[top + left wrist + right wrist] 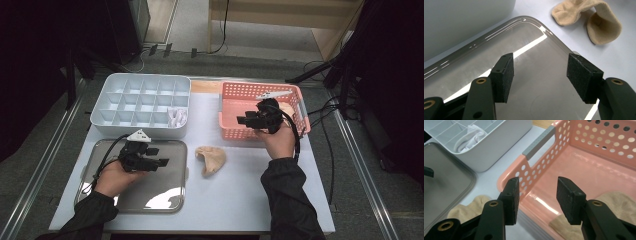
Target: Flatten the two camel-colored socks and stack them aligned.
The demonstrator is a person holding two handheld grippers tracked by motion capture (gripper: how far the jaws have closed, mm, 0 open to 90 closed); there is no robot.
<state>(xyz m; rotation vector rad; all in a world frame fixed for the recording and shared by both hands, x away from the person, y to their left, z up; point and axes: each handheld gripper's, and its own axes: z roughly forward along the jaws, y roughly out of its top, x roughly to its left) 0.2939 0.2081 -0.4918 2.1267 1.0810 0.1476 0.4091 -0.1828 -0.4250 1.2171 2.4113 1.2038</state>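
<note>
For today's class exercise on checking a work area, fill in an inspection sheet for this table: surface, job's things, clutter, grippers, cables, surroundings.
Surface: white table, flat.
Job's things: beige sock lying on the table between metal tray and pink basket; another beige sock inside the basket; white divided box with a white sock in one corner compartment.
Clutter: a white item in the basket, too small to identify.
Grippers: left hand-held gripper open over the tray; right hand-held gripper open over the basket; both hold nothing.
Cables: black cable trailing from the left hand-held gripper; floor cables right of the table.
Surroundings: grey carpet, wooden furniture behind.
</note>
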